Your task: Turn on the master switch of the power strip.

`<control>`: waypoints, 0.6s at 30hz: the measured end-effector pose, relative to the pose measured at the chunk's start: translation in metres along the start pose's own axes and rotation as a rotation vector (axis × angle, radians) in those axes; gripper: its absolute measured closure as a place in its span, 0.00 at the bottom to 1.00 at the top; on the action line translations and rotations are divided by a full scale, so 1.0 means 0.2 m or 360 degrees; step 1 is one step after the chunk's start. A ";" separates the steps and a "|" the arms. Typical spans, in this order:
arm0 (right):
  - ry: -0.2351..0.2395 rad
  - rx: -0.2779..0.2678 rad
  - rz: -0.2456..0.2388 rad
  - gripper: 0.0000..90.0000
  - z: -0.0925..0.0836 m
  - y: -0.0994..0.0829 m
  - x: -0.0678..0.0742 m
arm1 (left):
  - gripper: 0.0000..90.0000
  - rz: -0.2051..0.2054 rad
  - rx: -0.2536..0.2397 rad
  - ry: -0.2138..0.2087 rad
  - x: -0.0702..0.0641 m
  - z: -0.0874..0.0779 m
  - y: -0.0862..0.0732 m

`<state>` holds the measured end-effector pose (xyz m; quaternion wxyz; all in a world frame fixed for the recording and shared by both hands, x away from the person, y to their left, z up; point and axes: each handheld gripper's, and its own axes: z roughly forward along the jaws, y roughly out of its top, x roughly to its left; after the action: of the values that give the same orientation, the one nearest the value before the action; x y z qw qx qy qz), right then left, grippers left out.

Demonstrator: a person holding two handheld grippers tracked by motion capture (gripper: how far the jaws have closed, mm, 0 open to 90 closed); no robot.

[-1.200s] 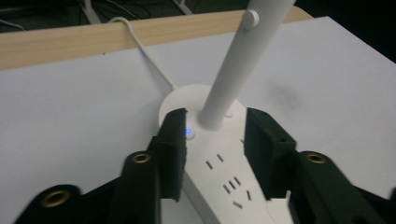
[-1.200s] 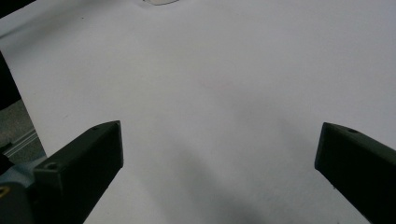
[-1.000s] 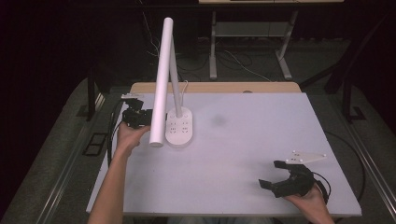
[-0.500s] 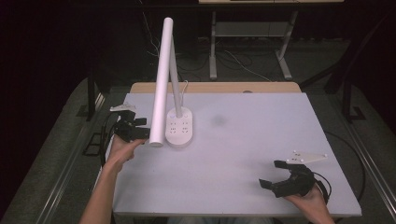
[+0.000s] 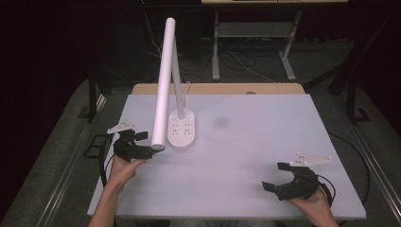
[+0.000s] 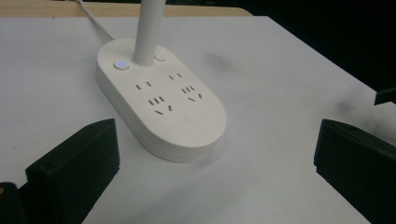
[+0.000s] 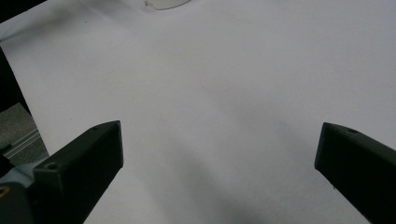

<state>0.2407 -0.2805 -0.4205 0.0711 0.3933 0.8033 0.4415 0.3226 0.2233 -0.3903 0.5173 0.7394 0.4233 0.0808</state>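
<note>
A white desk lamp stands at the table's back left. Its long tube head (image 5: 163, 85) slants down over an oval base (image 5: 182, 128) that carries sockets. My left gripper (image 5: 137, 144) sits just left of the base, under the tip of the tube. Its jaws have just been opening and stand wide apart with nothing between them. In the left gripper view the base (image 6: 163, 107) lies ahead of the left gripper (image 6: 215, 149), a blue button (image 6: 121, 64) lit beside the stem (image 6: 147, 28). My right gripper (image 5: 279, 177) rests open near the front right edge, above bare tabletop (image 7: 219, 93).
The white table (image 5: 246, 142) has free room in its middle and right. The lamp's cord (image 5: 187, 87) runs off the back edge over a wooden strip (image 5: 217, 89). A dark smudge (image 5: 220, 122) marks the top. Desk legs (image 5: 215, 47) stand behind.
My left hand has drawn back from beside the lamp base toward the table's near left, and its jaws have spread wider. The right hand has not moved.
</note>
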 end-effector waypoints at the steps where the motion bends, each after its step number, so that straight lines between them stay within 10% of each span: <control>1: 0.0002 0.0000 0.0003 0.01 0.00 0.00 0.00 | 0.00 0.0010 -0.0002 0.0000 -0.01 0.00 -0.01; 18: -0.0001 -0.0018 0.0010 0.01 -0.02 0.00 -0.01 | 0.00 0.0129 0.0055 -0.0061 -0.22 0.04 -0.22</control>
<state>0.2399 -0.2835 -0.4190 0.0721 0.3957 0.7996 0.4460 0.2753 0.1909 -0.4154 0.5087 0.7662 0.3844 0.0802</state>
